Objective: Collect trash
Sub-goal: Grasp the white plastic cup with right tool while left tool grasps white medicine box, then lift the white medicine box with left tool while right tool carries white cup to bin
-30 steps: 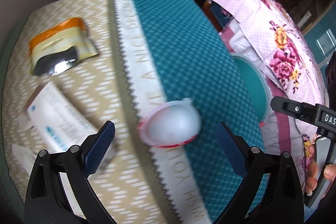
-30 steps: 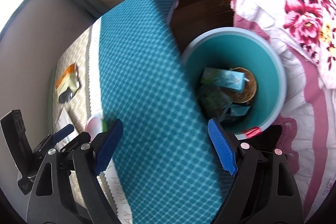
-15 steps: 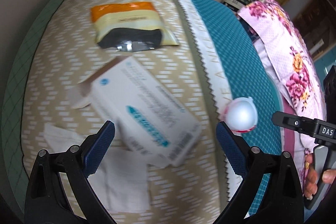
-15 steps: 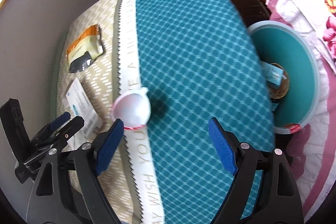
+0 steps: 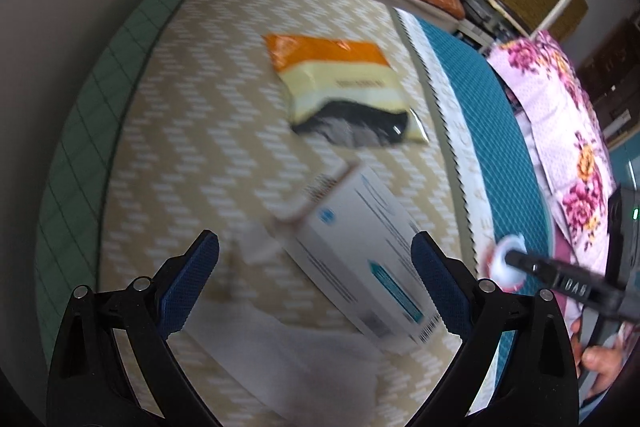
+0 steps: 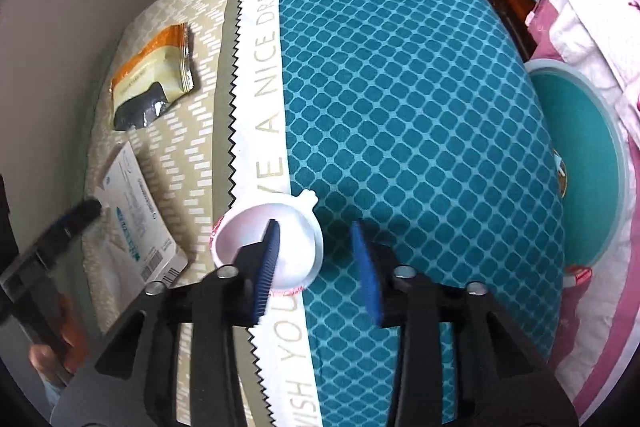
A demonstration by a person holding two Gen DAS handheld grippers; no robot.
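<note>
Across the patterned bed [image 6: 400, 87] the right gripper [image 6: 316, 263] straddled the white plastic cup's [image 6: 248, 231] rim, jaws half-closed, not yet clamped, while the left gripper [image 5: 316, 283] hovered wide-open over the white carton [image 5: 360, 259]; next, presumably, squeeze and carry to the teal bin [image 6: 580, 147].

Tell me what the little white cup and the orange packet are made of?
The white cup looks like thin, smooth plastic: glossy inside, with a molded rim and tab. The orange packet looks like shiny plastic film with a foil lining, since its torn end shows crinkly silver. Both are guesses from looks.
</note>
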